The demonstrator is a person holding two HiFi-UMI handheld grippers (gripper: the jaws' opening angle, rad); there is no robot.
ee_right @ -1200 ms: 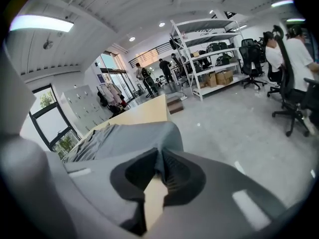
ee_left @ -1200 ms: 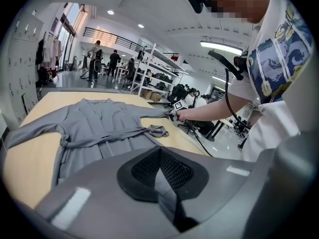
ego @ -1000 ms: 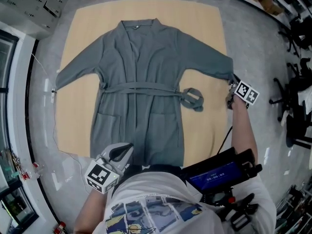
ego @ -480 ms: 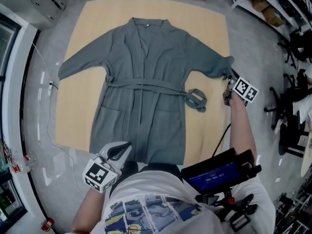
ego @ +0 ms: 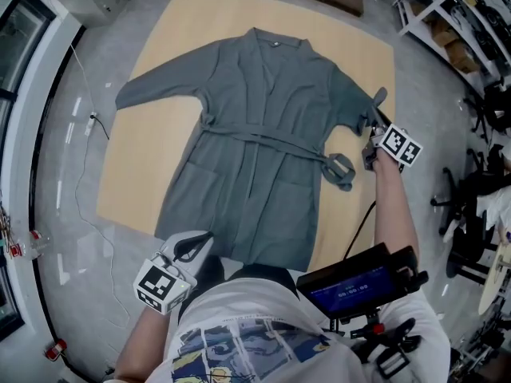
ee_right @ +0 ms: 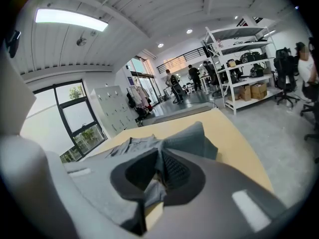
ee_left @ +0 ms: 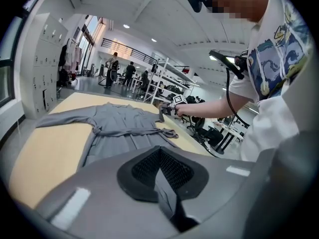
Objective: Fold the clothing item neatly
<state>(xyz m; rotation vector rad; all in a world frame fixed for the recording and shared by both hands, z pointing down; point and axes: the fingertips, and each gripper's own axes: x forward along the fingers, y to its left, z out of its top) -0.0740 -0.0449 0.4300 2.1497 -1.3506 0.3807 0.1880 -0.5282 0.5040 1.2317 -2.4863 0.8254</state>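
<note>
1 grey robe (ego: 255, 146) lies front-up and spread flat on a tan mat (ego: 156, 158), collar at the far end and hem near my feet. Its belt (ego: 263, 138) crosses the waist, and the loose end sits in a loop on the mat just beside the robe, on my right. 2 pockets (ego: 194, 183) show below the belt. The sleeve on my left (ego: 156, 92) stretches out flat toward the mat's edge. The sleeve on my right (ego: 355, 106) is shorter in outline, drawn in and rumpled, with its cuff raised off the mat.

My right gripper (ego: 372, 138) pinches that cuff: its own view shows grey cloth caught between the 2 pads, more of the cloth humped up just beyond them. My left gripper (ego: 196, 246) hangs near my body, over the floor beside the hem's near left corner, jaws pressed together with nothing in them and apart from the robe.

Grey floor (ego: 96, 246) surrounds the mat, and a thin white cable (ego: 92, 120) trails along it on my left. 1 small screen (ego: 351, 282) sits at my waist. White shelves (ego: 451, 10) stand at the far right.
</note>
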